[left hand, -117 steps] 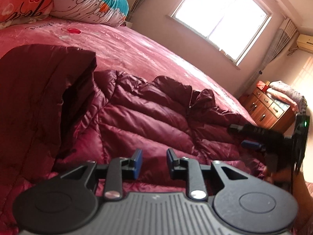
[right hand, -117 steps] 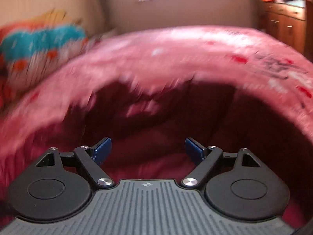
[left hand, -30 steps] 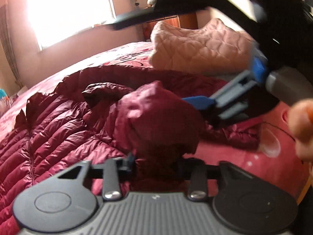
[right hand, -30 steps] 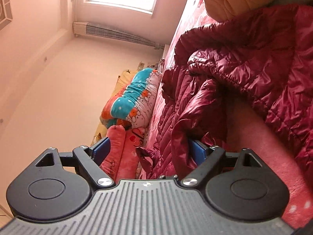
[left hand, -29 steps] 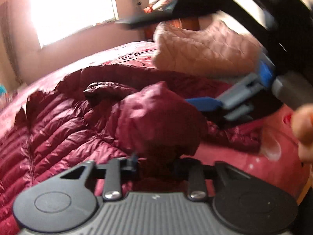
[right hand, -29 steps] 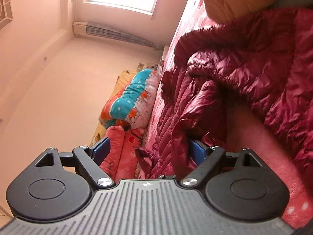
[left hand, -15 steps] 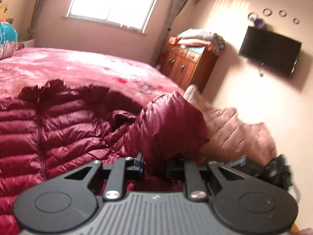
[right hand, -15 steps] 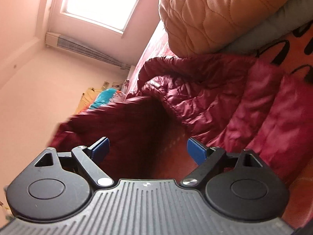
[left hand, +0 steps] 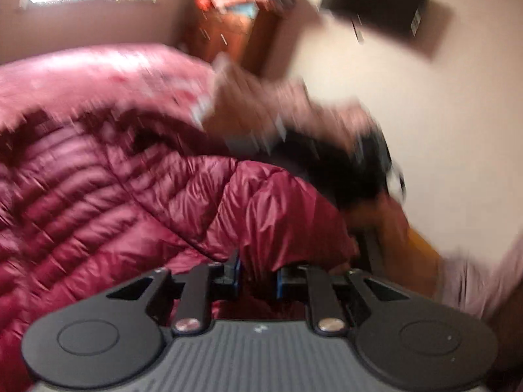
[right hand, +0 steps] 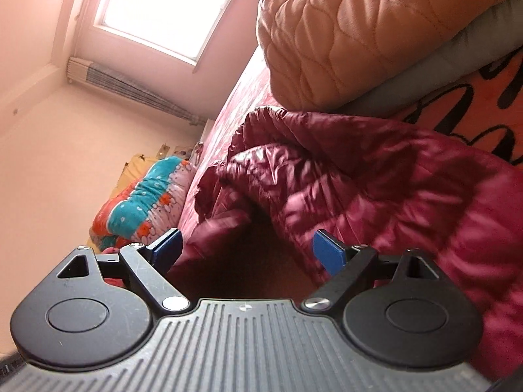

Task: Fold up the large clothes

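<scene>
Left gripper pinches a maroon down jacket, view newly blurred; only the right view shows right gripper spread wide, empty

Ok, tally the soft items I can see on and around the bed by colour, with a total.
Maroon: 1, the down jacket, held by the left gripper
Peach: 1, the quilted blanket
Pink: 1, the bedspread
Teal, orange and white: 1, the rolled quilt
Total: 4
</scene>
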`<action>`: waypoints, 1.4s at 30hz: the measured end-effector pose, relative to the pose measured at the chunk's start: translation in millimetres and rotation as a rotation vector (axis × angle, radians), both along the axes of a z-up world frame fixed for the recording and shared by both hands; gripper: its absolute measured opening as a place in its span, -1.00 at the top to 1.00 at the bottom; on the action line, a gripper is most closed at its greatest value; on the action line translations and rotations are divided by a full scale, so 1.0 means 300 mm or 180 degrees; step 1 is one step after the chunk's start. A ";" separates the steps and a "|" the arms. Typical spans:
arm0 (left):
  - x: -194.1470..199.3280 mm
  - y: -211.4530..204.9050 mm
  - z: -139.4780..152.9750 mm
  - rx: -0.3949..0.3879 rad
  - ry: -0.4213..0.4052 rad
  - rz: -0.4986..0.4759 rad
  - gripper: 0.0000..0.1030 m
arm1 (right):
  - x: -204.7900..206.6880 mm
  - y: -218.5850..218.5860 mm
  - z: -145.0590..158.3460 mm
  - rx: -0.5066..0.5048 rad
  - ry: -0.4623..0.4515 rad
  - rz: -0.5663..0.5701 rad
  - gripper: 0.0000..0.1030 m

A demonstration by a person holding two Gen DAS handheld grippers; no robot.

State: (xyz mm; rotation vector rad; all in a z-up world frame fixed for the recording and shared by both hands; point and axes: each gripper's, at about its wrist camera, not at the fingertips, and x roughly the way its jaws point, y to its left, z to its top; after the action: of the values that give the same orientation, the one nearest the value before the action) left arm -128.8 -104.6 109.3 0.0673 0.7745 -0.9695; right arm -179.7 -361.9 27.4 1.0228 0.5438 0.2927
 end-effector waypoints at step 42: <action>-0.002 1.210 -0.143 -0.0607 0.0677 0.4737 -0.35 | 0.143 0.390 0.045 -0.2035 -0.0081 0.0200 -1.00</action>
State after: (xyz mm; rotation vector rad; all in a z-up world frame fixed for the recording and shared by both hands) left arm -129.4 258.4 66.4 -0.7042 0.6788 0.3863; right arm -136.9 -245.1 40.8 0.3834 0.5944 0.1674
